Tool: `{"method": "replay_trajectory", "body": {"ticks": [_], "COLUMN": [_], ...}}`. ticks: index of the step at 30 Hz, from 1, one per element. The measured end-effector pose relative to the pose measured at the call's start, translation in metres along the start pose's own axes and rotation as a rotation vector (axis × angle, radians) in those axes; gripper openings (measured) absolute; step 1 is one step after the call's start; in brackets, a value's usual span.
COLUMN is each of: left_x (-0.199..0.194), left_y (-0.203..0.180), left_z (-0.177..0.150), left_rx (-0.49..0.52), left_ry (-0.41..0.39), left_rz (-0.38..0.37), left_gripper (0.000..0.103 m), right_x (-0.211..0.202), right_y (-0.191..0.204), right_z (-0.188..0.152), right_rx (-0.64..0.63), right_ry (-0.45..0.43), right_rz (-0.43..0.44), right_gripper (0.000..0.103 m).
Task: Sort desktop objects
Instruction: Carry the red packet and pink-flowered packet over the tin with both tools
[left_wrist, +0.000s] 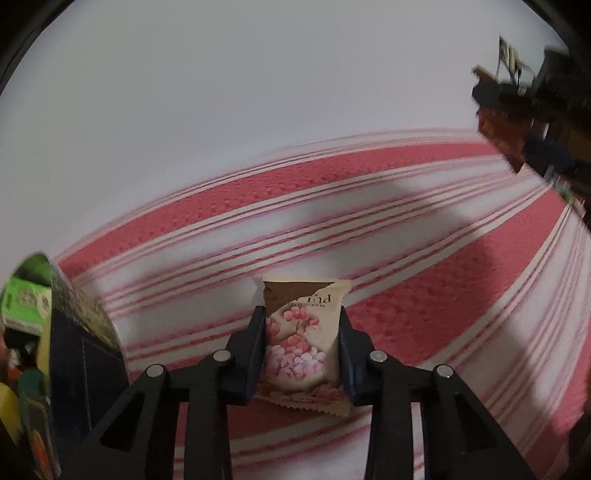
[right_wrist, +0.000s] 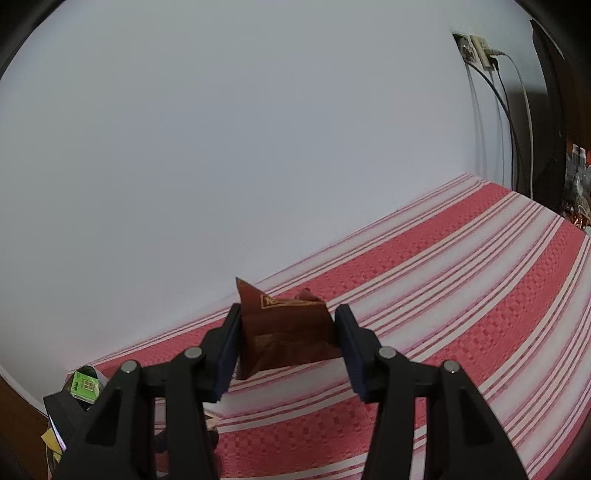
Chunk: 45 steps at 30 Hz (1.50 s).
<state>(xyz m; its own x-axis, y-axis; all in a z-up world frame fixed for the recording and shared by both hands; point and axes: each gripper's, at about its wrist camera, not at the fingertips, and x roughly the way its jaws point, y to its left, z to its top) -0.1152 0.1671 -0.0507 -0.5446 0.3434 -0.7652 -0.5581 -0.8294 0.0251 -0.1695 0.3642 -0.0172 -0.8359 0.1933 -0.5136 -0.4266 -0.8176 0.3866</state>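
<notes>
Left wrist view: left gripper (left_wrist: 302, 343) is closed on a beige snack packet (left_wrist: 303, 343), both jaws pressed flat against its long sides. Packet is held clear above the striped tablecloth (left_wrist: 424, 314); background streaking suggests the gripper is in motion. Right wrist view: right gripper (right_wrist: 288, 339) clamps a brown foil packet (right_wrist: 286, 332) by its 2 side edges, also lifted off the cloth.

Progress, as a judgement: 2 items are in hand and neither is placed yet. A dark container (left_wrist: 77, 369) sits at the left edge of the left view, already holding a green box (left_wrist: 26, 302) and other items, so some sorting looks done. The same green box (right_wrist: 85, 386) shows low left in the right view. Visible cloth carries no other loose objects, but the views cover only part of the desk, so what is left beyond these 2 drops cannot be counted.

Materials and shapes:
1. Beige packet: matte film, rectangular, pillow-shaped, pink blossom print, serrated seal at the near end, far end looks torn or folded.
2. Brown packet: glossy foil, creased, puckered into peaks at its top corners, gold lettering too small to read.
3. Cloth: woven, pebbled texture, broad red bands with thin white and red stripes.
4. Container: dark, rigid wall; its exact shape is unclear because it is blurred and cropped.
</notes>
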Motion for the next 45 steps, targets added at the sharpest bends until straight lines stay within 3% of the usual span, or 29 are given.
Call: {"method": "replay_trajectory", "body": {"ticks": [2, 10, 20, 26, 30, 36, 45], "left_x": [-0.011, -0.076, -0.155, -0.214, -0.234, -0.241, -0.246], "left_y": [0.001, -0.002, 0.023, 0.074, 0.107, 0.139, 0.185], "left_z": [-0.005, -0.04, -0.096, -0.134, -0.152, -0.162, -0.156], "left_rx": [-0.029, -0.079, -0.134, -0.198, -0.262, -0.338, -0.391], "left_ry": [-0.035, -0.213, -0.329, -0.411, -0.419, -0.421, -0.436], "left_rz": [-0.049, -0.059, 0.018, 0.116, 0.177, 0.214, 0.281], "left_gripper": [0.037, 0.037, 0.037, 0.037, 0.037, 0.037, 0.037], "right_x": [-0.006, 0.001, 0.005, 0.0, -0.016, -0.061, -0.083], "right_y": [-0.004, 0.018, 0.058, 0.082, 0.112, 0.164, 0.235], "right_z": [0.0, -0.011, -0.04, -0.067, -0.086, -0.118, -0.149], "right_rx": [0.001, -0.045, -0.165, -0.234, -0.283, -0.373, -0.43], "right_ry": [0.0, -0.02, -0.003, -0.004, 0.017, -0.039, -0.061], "right_rz": [0.002, 0.015, 0.055, 0.115, 0.166, 0.249, 0.398], "right_gripper": [0.05, 0.05, 0.05, 0.05, 0.05, 0.05, 0.05]}}
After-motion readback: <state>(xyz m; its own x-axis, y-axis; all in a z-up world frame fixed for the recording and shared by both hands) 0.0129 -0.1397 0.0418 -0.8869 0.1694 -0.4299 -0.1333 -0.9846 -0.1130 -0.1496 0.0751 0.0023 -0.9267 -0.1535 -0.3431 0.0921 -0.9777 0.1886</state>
